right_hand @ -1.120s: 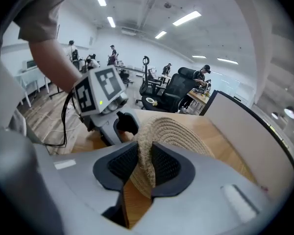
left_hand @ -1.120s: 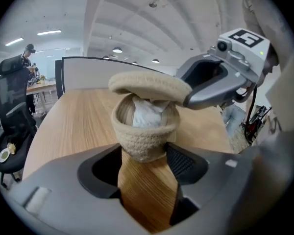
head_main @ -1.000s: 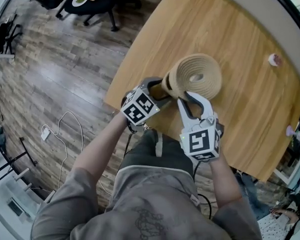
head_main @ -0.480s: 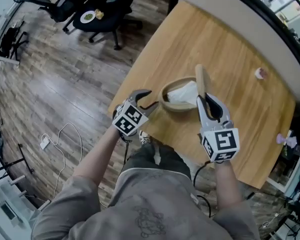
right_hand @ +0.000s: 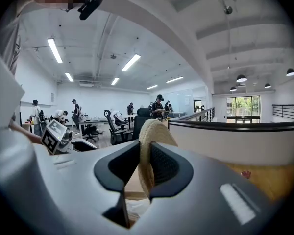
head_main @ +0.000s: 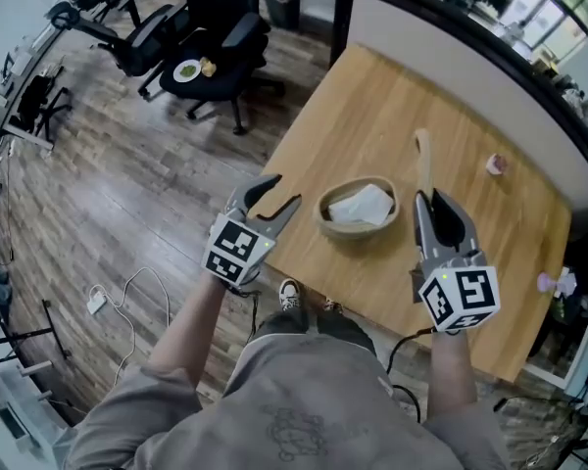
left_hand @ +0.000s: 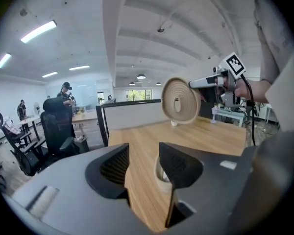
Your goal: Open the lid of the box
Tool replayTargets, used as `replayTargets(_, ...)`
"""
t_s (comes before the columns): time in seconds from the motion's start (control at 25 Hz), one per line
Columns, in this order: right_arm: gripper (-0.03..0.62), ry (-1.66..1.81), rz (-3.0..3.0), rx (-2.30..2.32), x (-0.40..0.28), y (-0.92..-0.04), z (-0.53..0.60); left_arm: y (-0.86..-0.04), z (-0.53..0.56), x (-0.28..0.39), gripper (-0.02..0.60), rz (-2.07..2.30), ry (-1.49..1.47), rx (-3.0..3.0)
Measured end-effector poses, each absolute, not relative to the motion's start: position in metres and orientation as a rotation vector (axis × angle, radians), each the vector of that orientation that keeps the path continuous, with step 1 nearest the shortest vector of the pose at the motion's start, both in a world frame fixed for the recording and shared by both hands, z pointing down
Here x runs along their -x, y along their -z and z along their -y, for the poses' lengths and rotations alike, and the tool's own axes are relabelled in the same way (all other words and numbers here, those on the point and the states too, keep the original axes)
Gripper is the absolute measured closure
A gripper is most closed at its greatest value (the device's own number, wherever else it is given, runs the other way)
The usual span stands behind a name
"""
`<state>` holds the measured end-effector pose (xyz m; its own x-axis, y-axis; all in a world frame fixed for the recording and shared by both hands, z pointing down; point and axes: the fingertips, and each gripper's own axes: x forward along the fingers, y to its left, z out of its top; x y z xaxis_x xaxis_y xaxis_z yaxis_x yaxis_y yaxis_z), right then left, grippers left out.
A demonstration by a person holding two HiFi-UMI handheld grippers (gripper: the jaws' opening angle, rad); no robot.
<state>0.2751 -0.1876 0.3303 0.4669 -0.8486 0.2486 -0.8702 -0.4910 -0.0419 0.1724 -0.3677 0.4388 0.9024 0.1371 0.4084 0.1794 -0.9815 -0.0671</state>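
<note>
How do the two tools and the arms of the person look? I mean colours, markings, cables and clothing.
The left tool and the right tool both have grey bodies, curved jaws and dark ribbed pads. Each carries a white cube printed with black square markers. A black cable hangs from the right tool. The person wears a grey short-sleeved shirt.

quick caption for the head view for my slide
Right gripper, jaws just tightened, holds the woven lid on edge beside the open woven box; left gripper, jaws just narrowed, empty.
</note>
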Motion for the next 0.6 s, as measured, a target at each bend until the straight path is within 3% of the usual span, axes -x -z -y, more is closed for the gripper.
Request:
replayTargets(0.52,0.517,-0.006,1.584,-2.716,-0.254,-0.202,0.172,-0.262,0.359,-0.157,0.400,0.153,0.180,2.939)
replayTargets(0.6,0.517,0.019,1.585,-2.725,-0.249,-0.192,0.166,-0.249,0.357,-0.150,0.435,0.130,0.160,2.948)
